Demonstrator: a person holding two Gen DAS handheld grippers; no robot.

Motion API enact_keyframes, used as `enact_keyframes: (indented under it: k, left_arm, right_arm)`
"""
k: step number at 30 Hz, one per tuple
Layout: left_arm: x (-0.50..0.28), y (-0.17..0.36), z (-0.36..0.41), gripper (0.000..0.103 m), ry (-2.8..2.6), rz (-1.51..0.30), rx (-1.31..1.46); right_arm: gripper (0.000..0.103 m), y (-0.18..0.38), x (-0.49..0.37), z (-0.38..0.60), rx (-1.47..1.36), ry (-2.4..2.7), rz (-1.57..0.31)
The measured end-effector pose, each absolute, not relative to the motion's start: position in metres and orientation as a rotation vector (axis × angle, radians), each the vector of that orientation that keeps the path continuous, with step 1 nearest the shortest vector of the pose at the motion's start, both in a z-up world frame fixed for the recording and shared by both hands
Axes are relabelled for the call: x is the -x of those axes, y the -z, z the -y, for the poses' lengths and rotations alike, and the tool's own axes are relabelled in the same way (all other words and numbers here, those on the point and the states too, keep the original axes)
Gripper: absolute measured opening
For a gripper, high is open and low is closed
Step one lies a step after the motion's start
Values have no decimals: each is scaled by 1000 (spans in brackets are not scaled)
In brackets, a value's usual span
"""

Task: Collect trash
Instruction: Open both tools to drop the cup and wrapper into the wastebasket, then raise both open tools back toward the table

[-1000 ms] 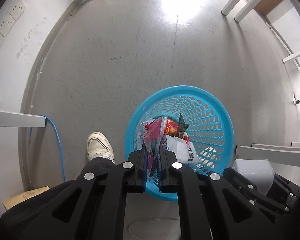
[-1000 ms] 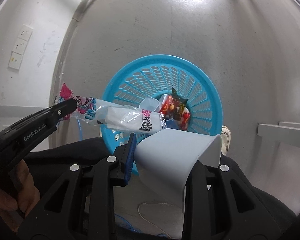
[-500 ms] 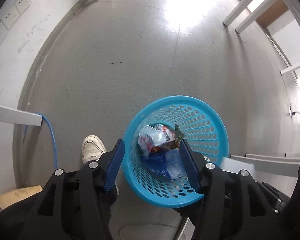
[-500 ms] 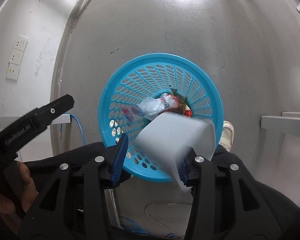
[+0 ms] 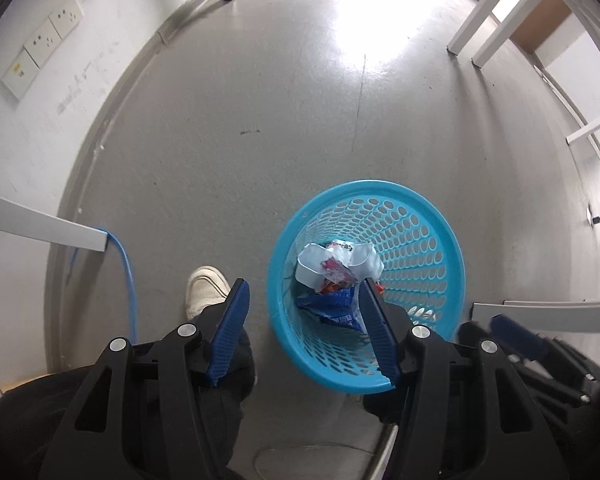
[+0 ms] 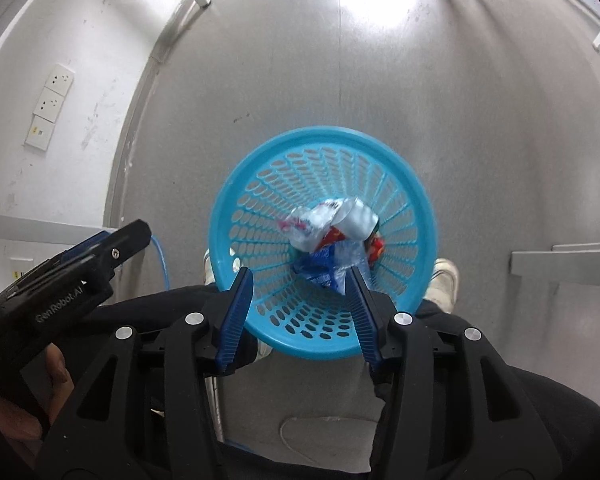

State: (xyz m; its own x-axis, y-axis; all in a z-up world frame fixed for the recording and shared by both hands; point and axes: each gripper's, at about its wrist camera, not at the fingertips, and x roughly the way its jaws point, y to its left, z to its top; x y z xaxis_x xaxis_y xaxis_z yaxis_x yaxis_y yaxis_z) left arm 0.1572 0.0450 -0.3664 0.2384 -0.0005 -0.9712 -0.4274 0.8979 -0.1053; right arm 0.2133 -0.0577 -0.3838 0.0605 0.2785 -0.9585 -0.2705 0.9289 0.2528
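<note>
A blue perforated basket stands on the grey floor below both grippers. Inside it lie a white plastic cup, a pink-and-clear wrapper, a blue packet and red wrappers. My left gripper hangs open over the basket's left rim with nothing between its fingers. It also shows at the left edge of the right wrist view. Directly above the basket, my right gripper is open and holds nothing.
A person's white shoes and dark trouser legs flank the basket. A blue cable runs down by the left wall under a white ledge. Wall sockets sit at left; white furniture legs stand at far right.
The left gripper opened and let go of the pink wrapper; the right one released the white cup. Both pieces dropped into the basket, and both grippers rose a little.
</note>
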Motion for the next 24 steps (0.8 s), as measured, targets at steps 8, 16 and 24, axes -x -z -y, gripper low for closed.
enact_keyframes:
  k: [8, 16, 24]
  left_arm:
    - [-121, 325, -36, 58, -259, -1205, 352]
    - [-77, 277, -20, 63, -205, -1082, 304]
    - [-37, 200, -34, 71, -136, -952, 336]
  right_arm:
    - [52, 338, -184, 65, 33, -471, -1340]
    - [59, 297, -153, 74, 48, -522, -1262]
    - [69, 238, -118, 103, 61, -531, -1182]
